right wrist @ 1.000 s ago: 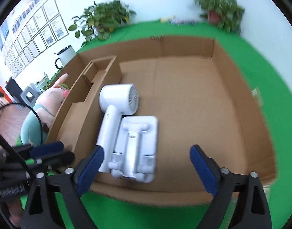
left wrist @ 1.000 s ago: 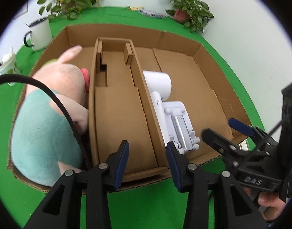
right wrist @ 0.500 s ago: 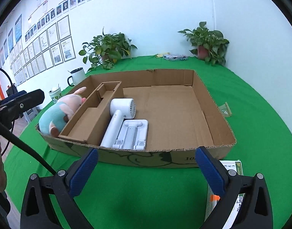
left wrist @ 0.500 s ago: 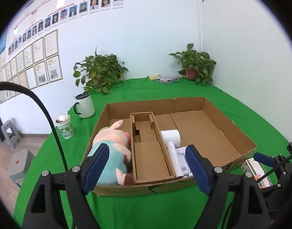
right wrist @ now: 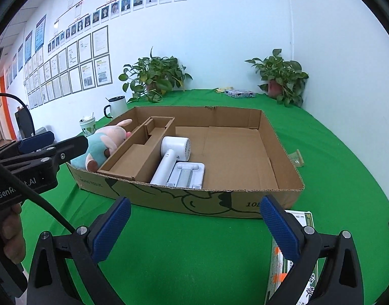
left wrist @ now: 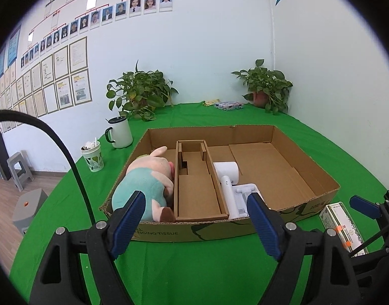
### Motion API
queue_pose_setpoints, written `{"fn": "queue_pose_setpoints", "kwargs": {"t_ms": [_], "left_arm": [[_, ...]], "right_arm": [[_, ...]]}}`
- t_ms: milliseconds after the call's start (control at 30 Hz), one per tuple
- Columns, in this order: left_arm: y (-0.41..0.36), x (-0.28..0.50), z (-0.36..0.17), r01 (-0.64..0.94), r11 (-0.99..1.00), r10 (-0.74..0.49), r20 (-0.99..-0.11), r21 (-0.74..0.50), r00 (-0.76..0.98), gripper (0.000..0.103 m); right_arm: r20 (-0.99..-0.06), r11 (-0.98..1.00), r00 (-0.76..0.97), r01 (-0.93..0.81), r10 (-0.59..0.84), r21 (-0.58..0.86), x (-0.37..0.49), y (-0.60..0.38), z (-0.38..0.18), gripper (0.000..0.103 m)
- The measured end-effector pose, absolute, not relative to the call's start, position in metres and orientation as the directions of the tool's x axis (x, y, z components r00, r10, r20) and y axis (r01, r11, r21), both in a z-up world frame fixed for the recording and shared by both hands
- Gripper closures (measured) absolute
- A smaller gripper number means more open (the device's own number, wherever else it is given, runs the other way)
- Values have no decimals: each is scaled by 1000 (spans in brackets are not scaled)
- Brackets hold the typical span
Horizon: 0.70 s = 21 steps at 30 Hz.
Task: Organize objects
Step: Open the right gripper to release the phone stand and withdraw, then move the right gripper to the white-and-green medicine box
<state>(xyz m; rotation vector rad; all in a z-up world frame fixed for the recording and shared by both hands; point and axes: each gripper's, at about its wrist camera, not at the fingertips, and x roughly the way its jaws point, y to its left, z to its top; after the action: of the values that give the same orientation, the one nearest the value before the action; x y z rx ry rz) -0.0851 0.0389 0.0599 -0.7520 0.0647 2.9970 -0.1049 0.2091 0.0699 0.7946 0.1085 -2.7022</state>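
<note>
A wide cardboard box [left wrist: 194, 228] [right wrist: 194, 199] lies on the green table. A pink and teal plush pig [left wrist: 146, 183] [right wrist: 100, 145] fills its left section, beside a cardboard insert [left wrist: 197, 190]. Right of the insert lie a white hair dryer [left wrist: 226, 175] [right wrist: 174, 150] and a white stand [left wrist: 241, 195] [right wrist: 187, 175]. My left gripper [left wrist: 195, 218] hovers open and empty in front of the box. My right gripper [right wrist: 195, 221] is also open and empty, near a green and white carton [right wrist: 279, 267] [left wrist: 339, 218] that lies on the cloth outside the box.
Left of the box stand a white mug [left wrist: 119, 133] and a paper cup [left wrist: 93, 156]. Two potted plants [left wrist: 141, 94] [left wrist: 265, 86] and a small pack [left wrist: 228, 105] sit at the back. A small packet [right wrist: 297, 157] lies right of the box. Grey stools [left wrist: 19, 167] stand on the floor.
Both grippers have pulled back and up from over the box to in front of it, tilting up so the wall shows. The left jaws have spread wider.
</note>
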Motion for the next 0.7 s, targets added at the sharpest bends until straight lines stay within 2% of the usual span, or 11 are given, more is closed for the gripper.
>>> {"fn": "queue_pose_setpoints", "kwargs": {"t_ms": [367,433,500,567,633,700], "left_arm": [[30,-77,56,-25,-1000,16,-466,12,-885,21],[26,-73,56,-32,-999,32,-457,-8,-889,24],[22,-68,54,-49,-998,58,-452,-32,-890,30],[19,-67,51,-82,-995,100,-459,-61,-883,30],[18,-66,46,-112,-989,143,-472,-91,-870,30],[19,-70,39,-131,-985,170,-504,-112,-847,24]], "right_arm": [[-487,-943,-824,332,-290,0,-95,204,69,1],[-473,-941,-827,337,-304,17,-93,207,69,9],[-466,-945,-831,324,-303,36,-90,215,69,12],[-484,-949,-823,312,-296,51,-90,229,66,10],[-522,-957,-809,286,-271,53,-91,244,60,0],[-572,-972,-793,234,-212,36,-91,262,51,1]]}}
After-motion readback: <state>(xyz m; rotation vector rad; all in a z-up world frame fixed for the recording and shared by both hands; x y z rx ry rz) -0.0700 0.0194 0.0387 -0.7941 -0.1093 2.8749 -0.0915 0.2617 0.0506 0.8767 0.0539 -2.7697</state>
